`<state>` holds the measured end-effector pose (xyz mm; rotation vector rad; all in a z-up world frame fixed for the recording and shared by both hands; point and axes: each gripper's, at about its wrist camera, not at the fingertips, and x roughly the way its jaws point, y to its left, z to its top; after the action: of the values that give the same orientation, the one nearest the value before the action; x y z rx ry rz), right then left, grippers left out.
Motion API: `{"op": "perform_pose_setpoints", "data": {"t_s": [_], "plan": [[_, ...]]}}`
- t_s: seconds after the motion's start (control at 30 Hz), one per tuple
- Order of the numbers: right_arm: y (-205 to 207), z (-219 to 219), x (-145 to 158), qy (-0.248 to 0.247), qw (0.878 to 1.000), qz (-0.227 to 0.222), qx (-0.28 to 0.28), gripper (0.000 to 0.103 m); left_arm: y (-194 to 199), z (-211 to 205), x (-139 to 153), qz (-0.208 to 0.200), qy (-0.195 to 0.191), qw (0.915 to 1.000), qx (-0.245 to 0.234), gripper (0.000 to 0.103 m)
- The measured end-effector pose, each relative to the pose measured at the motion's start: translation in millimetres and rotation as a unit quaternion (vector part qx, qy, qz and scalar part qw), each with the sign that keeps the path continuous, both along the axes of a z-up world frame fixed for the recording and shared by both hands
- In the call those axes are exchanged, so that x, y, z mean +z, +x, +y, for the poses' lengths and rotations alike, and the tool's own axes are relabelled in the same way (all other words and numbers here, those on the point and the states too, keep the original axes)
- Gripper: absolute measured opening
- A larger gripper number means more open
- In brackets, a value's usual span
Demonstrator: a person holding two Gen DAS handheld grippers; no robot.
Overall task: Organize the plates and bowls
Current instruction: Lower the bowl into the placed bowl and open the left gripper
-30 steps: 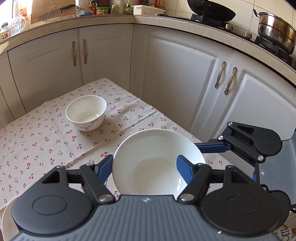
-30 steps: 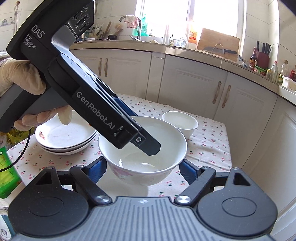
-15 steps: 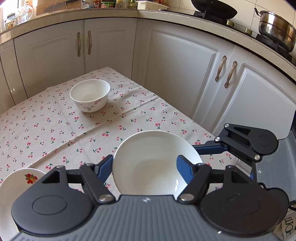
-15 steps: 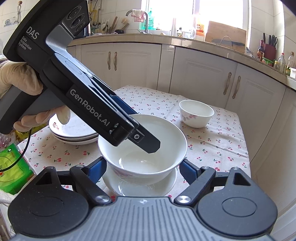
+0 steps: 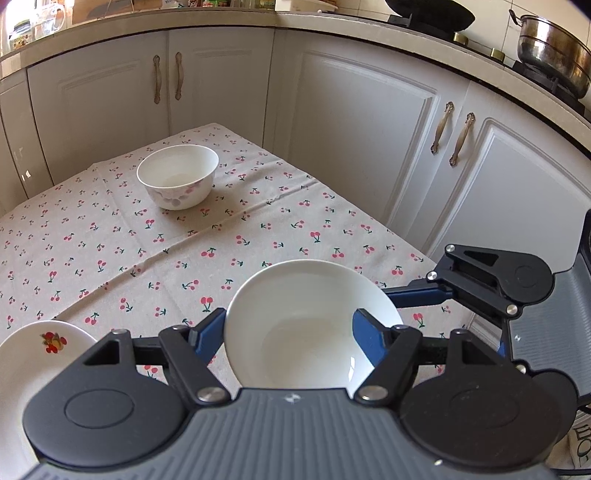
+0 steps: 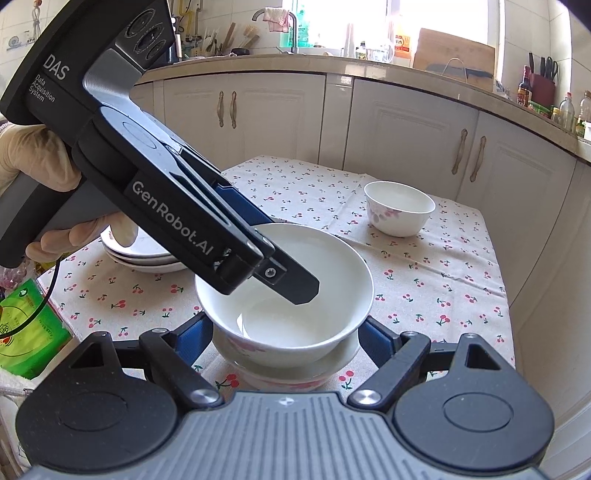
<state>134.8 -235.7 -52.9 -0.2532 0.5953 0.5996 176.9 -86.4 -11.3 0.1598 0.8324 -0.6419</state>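
Kitchen corner, white cabinets point(image 5: 369, 147) on two sides, steel pot point(image 5: 554, 48) and dark wok point(image 5: 428, 13) on the worktop behind. Counter point(image 5: 110, 258) has a cherry-print cloth over it

Left gripper point(image 5: 288, 328): pressed in on the large white bowl point(image 5: 306, 295), a blue pad on either flank. Seen from the right wrist it comes in steeply from the upper left, black fingertip over the bowl's inside. A gloved hand point(image 6: 22, 162) is on its grip

Right gripper point(image 6: 284, 332): jaws partly spread, same bowl between them, blue pads sitting against its sides low down, so it looks clamped from this side too. In the left view one of its blue fingers reaches the bowl's right rim

Large bowl is upright at the near edge of the counter, directly over a second bowl point(image 6: 288, 380) with a pink flower print. It's nested into it or just above; can't tell if they touch

Small bowl point(image 5: 177, 176), white with pink flowers, stands alone near the far corner, well apart from the rest. Plate stack point(image 6: 147, 254) is on the left side behind the left gripper; top plate shows a fruit print in the left view. Green packet point(image 6: 29, 325) lies at the counter's left edge
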Motion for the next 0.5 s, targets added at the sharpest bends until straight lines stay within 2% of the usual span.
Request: {"op": "perform_pose_setpoints", "data": {"t_s": [0.5], "plan": [[2.1, -3.0, -5.9, -0.002, 1.000, 0.013, -0.001, 0.089, 3.1, -2.7, -7.0, 0.008, 0.002, 0.9999, -0.006, 0.073]]}}
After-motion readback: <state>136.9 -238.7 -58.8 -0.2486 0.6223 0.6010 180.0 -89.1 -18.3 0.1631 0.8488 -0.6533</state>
